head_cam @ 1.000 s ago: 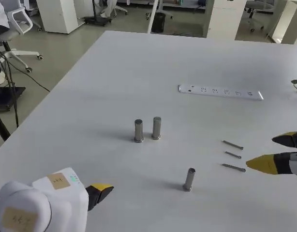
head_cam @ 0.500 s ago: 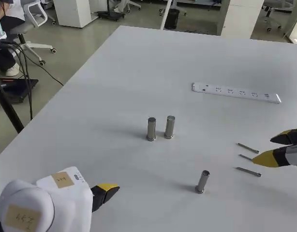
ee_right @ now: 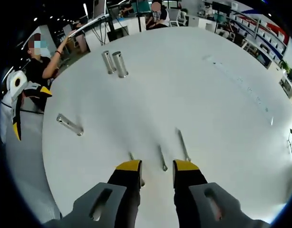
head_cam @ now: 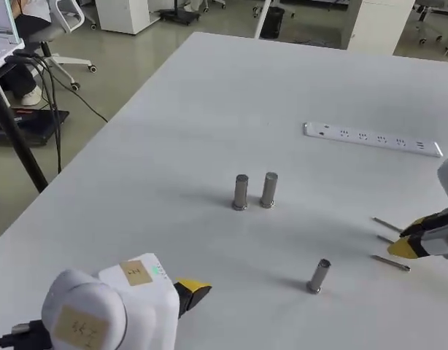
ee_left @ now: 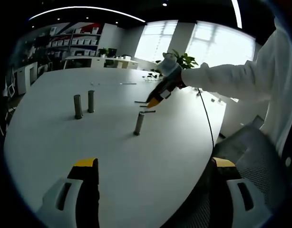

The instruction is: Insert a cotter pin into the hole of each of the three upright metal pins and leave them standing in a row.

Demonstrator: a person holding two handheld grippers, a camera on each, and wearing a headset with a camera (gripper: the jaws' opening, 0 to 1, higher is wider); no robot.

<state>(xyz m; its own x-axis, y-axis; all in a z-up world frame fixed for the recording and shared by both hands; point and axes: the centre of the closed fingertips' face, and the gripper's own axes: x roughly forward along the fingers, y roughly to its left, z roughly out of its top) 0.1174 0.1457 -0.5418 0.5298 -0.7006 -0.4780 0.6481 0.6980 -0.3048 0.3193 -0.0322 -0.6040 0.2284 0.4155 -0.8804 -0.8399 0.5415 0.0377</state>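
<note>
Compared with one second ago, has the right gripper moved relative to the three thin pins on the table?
Yes. The right gripper has come closer to the thin pins; its tips are now over them.

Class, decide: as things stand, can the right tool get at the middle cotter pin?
Probably yes. The right tool is open, the middle cotter pin lies bare just ahead, in line with the gap between its jaws, and nothing blocks it.
</note>
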